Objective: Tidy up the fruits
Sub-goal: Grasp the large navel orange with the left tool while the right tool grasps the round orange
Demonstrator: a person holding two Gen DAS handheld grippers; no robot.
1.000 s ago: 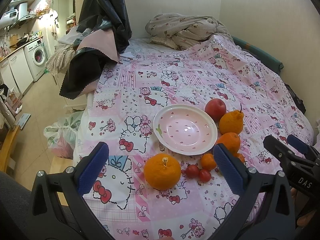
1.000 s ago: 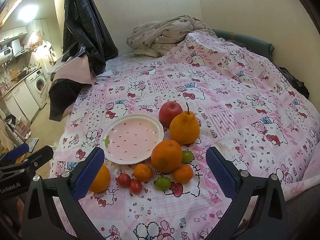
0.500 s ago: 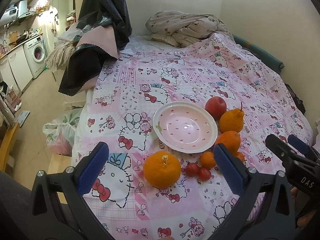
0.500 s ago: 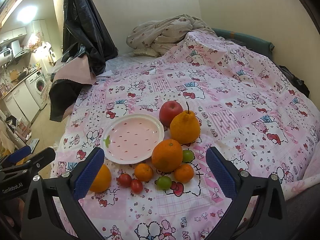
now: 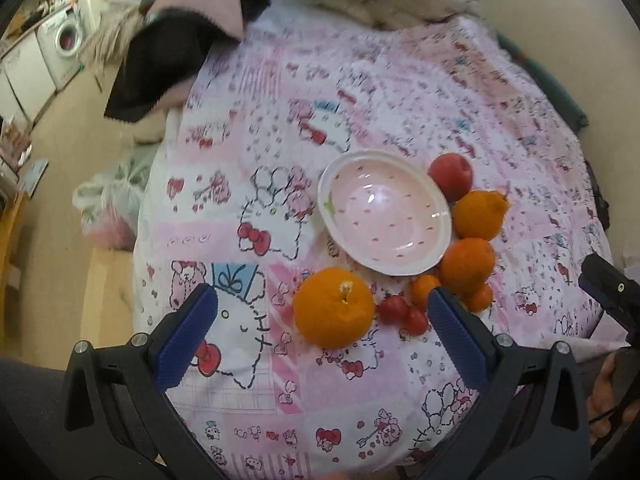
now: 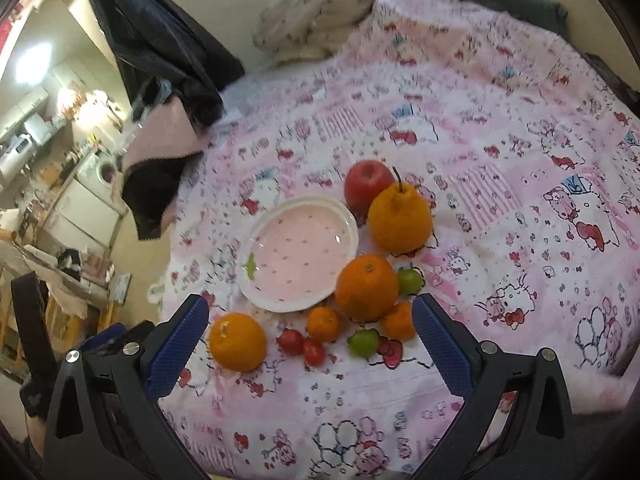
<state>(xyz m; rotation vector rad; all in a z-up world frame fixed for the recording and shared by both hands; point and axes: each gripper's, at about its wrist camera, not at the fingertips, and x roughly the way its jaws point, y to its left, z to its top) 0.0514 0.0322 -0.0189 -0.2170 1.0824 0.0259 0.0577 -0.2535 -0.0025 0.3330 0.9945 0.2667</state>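
An empty pink plate (image 5: 384, 212) (image 6: 300, 252) lies on the pink bedspread with fruit around it. A big orange (image 5: 334, 308) (image 6: 238, 342) sits nearest, just ahead of my open, empty left gripper (image 5: 320, 328). A red apple (image 6: 368, 188), a stemmed orange citrus (image 6: 400, 220), another orange (image 6: 366, 286), small mandarins (image 6: 322, 322), two cherry tomatoes (image 6: 302, 346) and two green fruits (image 6: 364, 342) lie right of and below the plate. My right gripper (image 6: 310, 340) is open and empty, hovering before the tomatoes.
A crumpled blanket (image 6: 320, 12) lies at the bed's far end. Dark clothing (image 5: 172, 44) hangs over the bed's left edge. The floor, a plastic bag (image 5: 108, 208) and a washing machine (image 5: 66, 38) are to the left. The wall is on the right.
Both grippers have moved forward and tilted down toward the fruit, so the plate and fruit look closer. Both stay open. No fruit has moved.
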